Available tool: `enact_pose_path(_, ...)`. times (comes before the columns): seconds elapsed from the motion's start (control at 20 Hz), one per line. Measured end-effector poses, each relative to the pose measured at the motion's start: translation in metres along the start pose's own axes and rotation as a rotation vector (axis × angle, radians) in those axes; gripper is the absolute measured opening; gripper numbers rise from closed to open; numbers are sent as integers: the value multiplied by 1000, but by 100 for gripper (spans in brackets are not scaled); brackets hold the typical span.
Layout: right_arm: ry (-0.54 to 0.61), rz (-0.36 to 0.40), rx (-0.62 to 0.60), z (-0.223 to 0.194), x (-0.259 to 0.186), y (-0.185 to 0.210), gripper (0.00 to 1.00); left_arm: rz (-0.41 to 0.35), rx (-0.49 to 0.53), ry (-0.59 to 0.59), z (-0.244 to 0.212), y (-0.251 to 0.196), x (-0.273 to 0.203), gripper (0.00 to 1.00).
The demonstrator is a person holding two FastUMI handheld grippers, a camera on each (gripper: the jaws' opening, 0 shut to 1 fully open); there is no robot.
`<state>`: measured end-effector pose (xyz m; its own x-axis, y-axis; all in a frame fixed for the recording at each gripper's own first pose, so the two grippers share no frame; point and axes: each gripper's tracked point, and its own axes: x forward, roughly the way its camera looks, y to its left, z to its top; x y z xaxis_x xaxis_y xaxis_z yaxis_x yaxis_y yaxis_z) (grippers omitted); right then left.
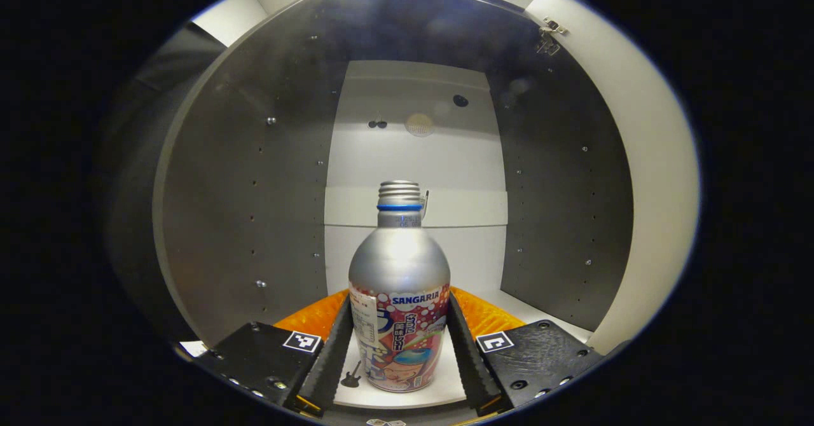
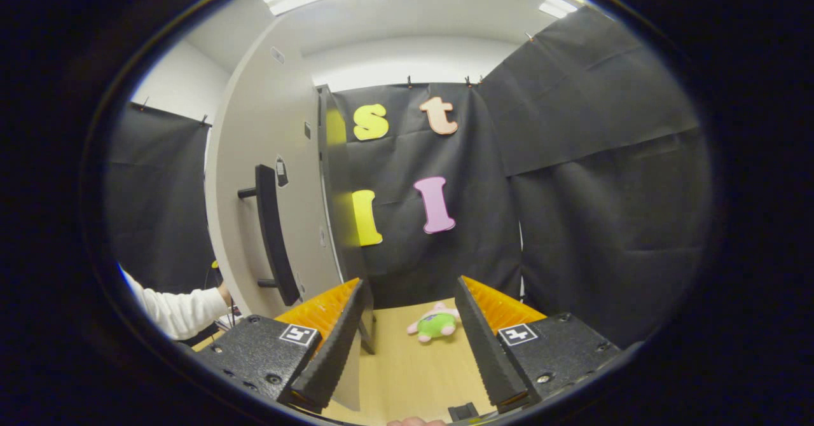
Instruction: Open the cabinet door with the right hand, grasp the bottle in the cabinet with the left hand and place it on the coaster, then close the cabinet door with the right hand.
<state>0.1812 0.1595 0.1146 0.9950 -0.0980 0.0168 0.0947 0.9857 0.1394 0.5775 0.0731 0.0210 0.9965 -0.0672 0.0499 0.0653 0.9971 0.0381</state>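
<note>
**Reaching into the open cabinet with the left gripper around the bottle**

Looking through the left gripper view, you are facing straight into the cabinet (image 1: pixel 254 178), whose grey side walls are curving away to a pale back panel. Your left gripper (image 1: pixel 400 343) is sitting low at the front of the cabinet floor, and its two fingers are spread to either side of the bottle (image 1: pixel 399 299). The bottle is standing upright between them on the white cabinet floor, a silver metal body with a threaded neck, a blue ring and a colourful printed label around its lower half. The fingers are lying very close along the bottle's sides, but you cannot tell whether both are actually pressing on it.

Looking through the right gripper view, your right gripper (image 2: pixel 410 343) is hovering over a light wooden table (image 2: pixel 407 375), its fingers spread wide apart and pinching nothing. To its left the cabinet door (image 2: pixel 267 159) is standing open, seen nearly edge-on, with a dark bar handle (image 2: pixel 275 235) on its pale face. A white sleeve (image 2: pixel 172 311) is reaching in behind the door at the lower left. Beyond the fingers, a small pink and green plush toy (image 2: pixel 435 324) is lying on the table near the black cloth wall.
</note>
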Motion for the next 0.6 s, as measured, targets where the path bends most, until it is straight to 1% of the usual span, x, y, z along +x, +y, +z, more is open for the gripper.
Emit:
enact_pose_path(0.15,-8,16,19,1,1,6,89,-6,-8,-24,8,5,-30,73)
enact_pose_path(0.35,-3,44,29,0,4,16,89,-7,8,-51,7,17,-92,73)
enact_pose_path(0.45,0,61,22,-1,4,20,88,18,43,-67,-1,30,-128,73)
enact_pose_path(0.6,-3,95,21,1,2,25,88,83,113,-87,-19,48,-183,73)
